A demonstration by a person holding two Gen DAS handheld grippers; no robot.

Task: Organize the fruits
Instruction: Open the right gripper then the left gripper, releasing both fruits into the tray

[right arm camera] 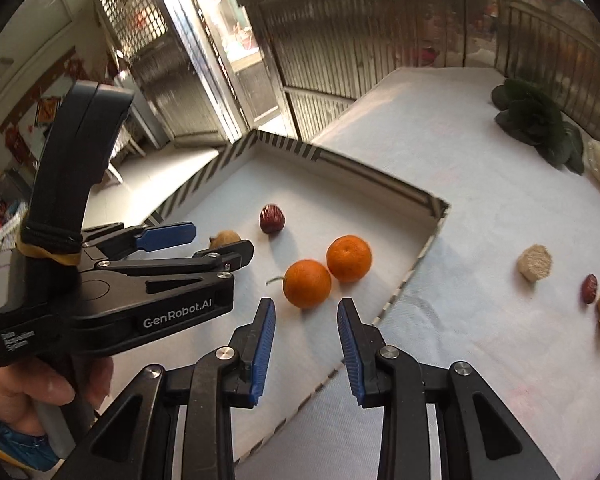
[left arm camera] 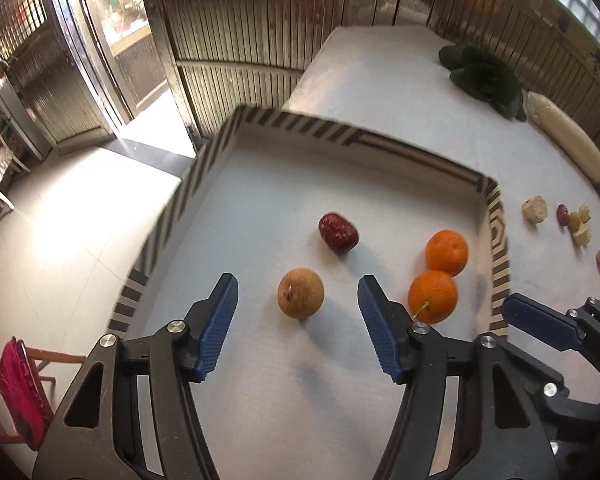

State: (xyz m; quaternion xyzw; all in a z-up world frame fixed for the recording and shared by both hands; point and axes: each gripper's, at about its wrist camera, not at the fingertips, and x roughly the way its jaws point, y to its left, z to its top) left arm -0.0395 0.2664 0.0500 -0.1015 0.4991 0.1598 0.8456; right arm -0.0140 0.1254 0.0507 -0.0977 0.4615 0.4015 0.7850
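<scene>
Blue ribbed pads of the left gripper stand released, apart on either side of a brown longan that lies free on the floor of the striped tray. A red jujube sits at its one o'clock and two oranges touch each other at three o'clock. The right gripper hovers parted and grasps nothing, the oranges at its twelve o'clock.
</scene>
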